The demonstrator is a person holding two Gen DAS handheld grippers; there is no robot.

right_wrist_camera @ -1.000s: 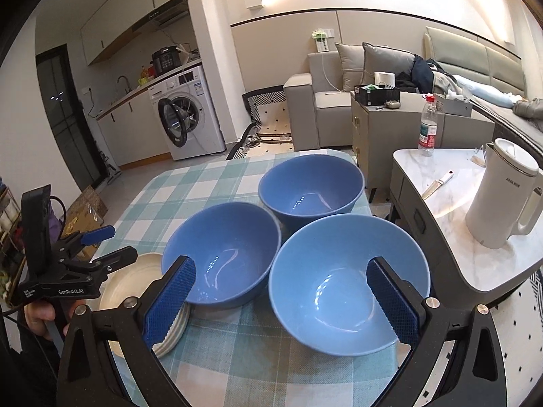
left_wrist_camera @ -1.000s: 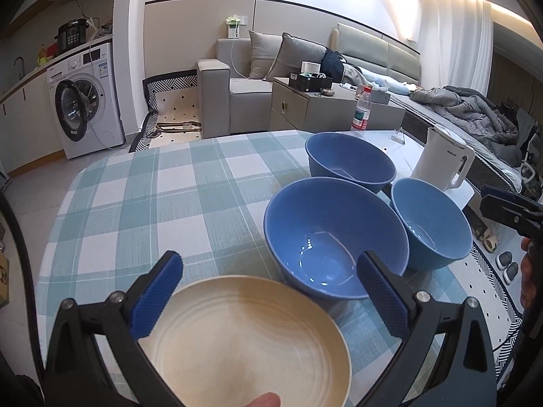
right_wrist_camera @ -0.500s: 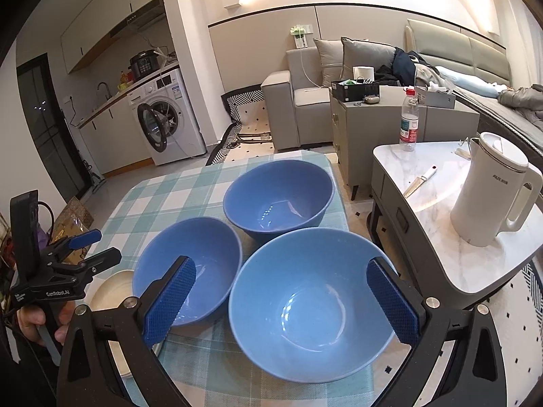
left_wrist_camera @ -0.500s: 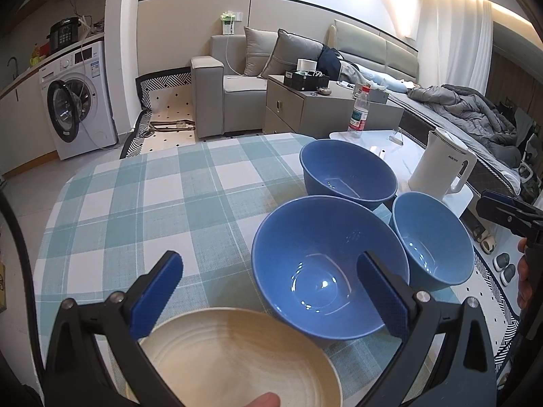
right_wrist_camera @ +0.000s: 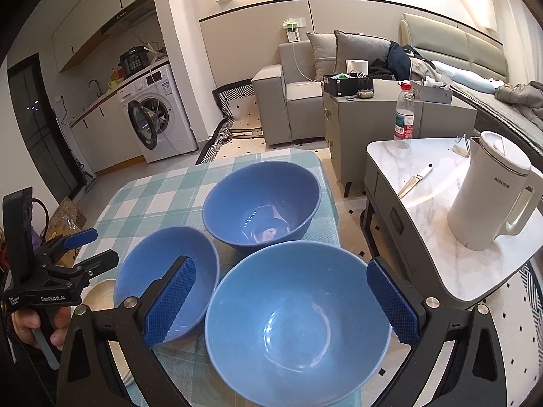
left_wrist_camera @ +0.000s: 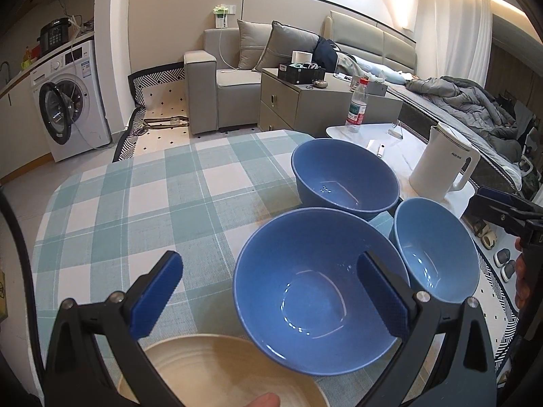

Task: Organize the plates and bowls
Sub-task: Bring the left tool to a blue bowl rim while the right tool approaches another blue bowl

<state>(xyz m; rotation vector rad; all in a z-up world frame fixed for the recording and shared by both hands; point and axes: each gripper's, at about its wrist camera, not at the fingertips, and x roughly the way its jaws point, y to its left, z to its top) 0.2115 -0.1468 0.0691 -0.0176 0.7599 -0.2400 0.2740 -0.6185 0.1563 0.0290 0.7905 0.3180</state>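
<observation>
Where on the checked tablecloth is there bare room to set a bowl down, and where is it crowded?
The checked tablecloth lies bare on its far-left stretch, toward the washing machine, bordered by the cream plate and the blue bowls. The right side is crowded: three blue bowls cluster by the table edge.

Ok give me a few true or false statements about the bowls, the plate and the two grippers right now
1. Three blue bowls stand on the checked tablecloth. True: the far bowl, the left bowl and the right bowl.
2. The bowls are stacked. False: they stand side by side, each empty.
3. The right gripper is open. True: its jaws stand wide over the right bowl.
4. The left gripper holds the cream plate. False: it is open, holding nothing.
5. The kettle stands on the tablecloth. False: it stands on the marble side table.
</observation>
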